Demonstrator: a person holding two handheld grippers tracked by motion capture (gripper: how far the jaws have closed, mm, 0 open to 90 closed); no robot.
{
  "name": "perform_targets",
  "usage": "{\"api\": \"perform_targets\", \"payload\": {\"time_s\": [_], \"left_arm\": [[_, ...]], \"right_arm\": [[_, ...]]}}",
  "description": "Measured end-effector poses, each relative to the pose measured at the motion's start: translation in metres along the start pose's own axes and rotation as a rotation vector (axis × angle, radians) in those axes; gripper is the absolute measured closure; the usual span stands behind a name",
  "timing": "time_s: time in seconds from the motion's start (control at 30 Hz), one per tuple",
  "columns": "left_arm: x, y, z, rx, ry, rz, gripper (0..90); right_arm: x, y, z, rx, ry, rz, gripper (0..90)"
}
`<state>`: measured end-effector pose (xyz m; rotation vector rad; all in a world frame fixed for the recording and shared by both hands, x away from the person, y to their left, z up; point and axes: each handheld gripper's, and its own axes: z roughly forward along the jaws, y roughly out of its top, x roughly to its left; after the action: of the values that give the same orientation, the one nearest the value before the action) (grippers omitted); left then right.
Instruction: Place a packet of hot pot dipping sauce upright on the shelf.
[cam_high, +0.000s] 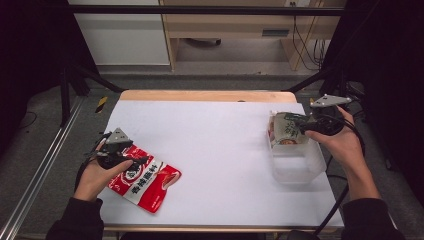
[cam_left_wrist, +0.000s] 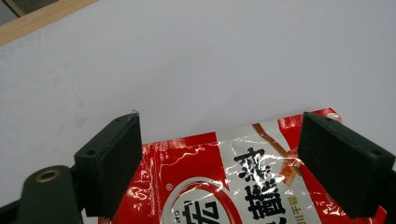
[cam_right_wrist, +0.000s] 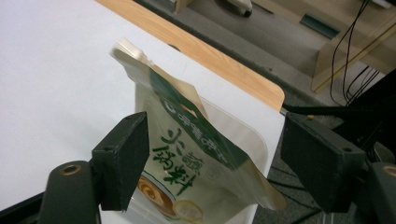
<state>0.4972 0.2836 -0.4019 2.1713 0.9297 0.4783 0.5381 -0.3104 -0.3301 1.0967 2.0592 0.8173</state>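
Green-and-cream pouch (cam_right_wrist: 187, 154): standing in the clear plastic bin (cam_high: 300, 167) at the table's (cam_high: 220, 145) right edge, looks freshly dropped in
Right hand-held gripper (cam_high: 306, 121): jaws spread wide, either side of the pouch, not pinching it
Red pouch (cam_high: 145, 182): flat on the table, front left
Left hand-held gripper (cam_high: 131, 161): jaws apart, hovering right over the red pouch, nothing clamped yet
Step, I'd say: first pouch binned, red one's up
Next move: probably lower, pinch an edge of that crinkly foil, carry it to the bin
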Motion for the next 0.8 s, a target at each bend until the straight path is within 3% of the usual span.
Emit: {"api": "perform_targets", "payload": {"time_s": [0.43,0.8], "left_arm": [[0.003,-0.002,-0.002,-0.004,0.009,-0.006,13.3],[0.009,-0.007,-0.007,-0.008,0.032,-0.018,10.7]], "right_arm": [[0.032,0.024,-0.018,-0.084,0.025,-0.059,16.2],[0.079,0.037,-0.030,-0.151,0.087,-0.099,12.6]]}}
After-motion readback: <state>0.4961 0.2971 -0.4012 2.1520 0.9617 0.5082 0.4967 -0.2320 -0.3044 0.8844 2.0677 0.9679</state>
